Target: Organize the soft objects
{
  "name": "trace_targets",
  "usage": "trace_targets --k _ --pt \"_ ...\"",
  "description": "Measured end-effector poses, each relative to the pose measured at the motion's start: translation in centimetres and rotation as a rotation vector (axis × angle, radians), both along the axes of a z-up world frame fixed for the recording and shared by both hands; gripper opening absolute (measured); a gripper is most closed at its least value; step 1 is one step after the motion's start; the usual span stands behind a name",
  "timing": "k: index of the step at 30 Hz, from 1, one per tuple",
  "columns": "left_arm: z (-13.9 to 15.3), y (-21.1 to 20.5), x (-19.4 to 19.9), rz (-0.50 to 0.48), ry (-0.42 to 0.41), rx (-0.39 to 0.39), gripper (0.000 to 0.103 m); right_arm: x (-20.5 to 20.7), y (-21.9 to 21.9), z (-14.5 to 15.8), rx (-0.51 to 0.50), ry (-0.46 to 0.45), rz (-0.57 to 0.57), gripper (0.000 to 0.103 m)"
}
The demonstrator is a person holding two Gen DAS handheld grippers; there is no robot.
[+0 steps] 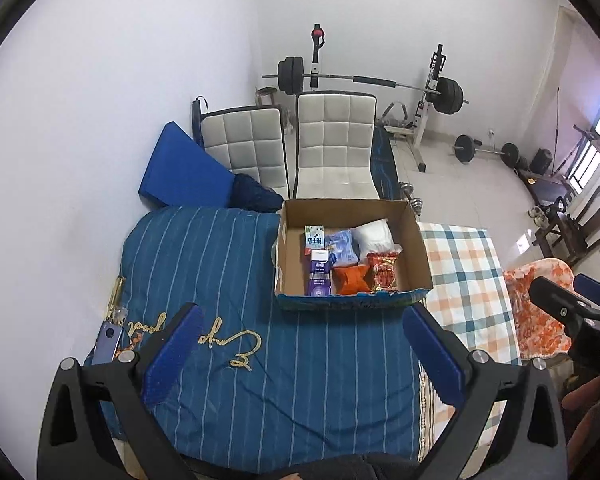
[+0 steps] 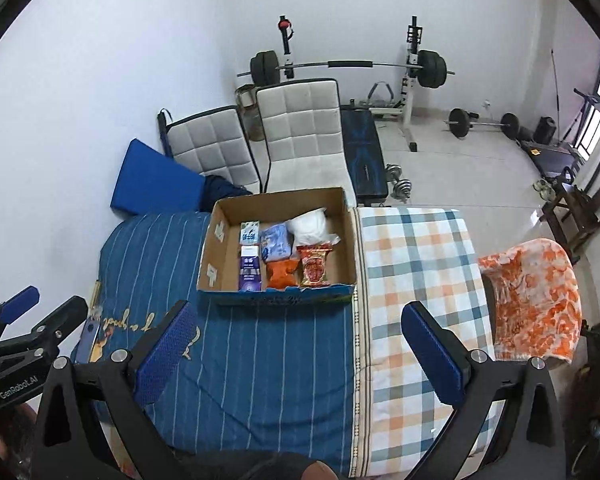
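Note:
A cardboard box (image 1: 418,248) (image 2: 214,248) sits on a bed, on a blue striped quilt (image 1: 228,264) (image 2: 260,344). Inside lie several soft packets: a white bag (image 1: 374,234) (image 2: 310,226), a light blue pack (image 1: 343,249) (image 2: 275,245), an orange pack (image 1: 350,280) (image 2: 281,274), a red snack bag (image 1: 385,272) (image 2: 315,266) and a purple pack (image 1: 319,278) (image 2: 249,270). My left gripper (image 1: 300,332) is open and empty, held over the quilt short of the box. My right gripper (image 2: 298,326) is open and empty too, over the quilt's right edge.
A plaid sheet (image 1: 466,280) (image 2: 416,280) covers the bed's right side. An orange-white blanket (image 2: 534,300) hangs over a chair on the right. A phone (image 1: 108,344) and keys lie at the quilt's left. Two white chairs (image 1: 332,144), a blue pad (image 1: 180,168) and a barbell rack (image 1: 364,82) stand behind.

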State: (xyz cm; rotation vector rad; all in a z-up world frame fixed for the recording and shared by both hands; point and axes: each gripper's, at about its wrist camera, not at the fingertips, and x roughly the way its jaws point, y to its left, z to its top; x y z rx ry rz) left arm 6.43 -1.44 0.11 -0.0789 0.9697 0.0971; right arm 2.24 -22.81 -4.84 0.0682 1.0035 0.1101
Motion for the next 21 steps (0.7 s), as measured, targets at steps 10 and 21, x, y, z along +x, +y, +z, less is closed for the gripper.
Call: trace_targets --k 10,21 --pt "0.1 -0.5 0.0 0.000 -0.019 -0.006 0.102 -0.5 -0.6 1.3 -0.021 -0.033 -0.012 0.103" --pt "0.3 -0.7 0.2 0.000 -0.032 -0.034 0.102 -1.3 -0.5 1.7 -0.050 -0.049 -0.019 0.103"
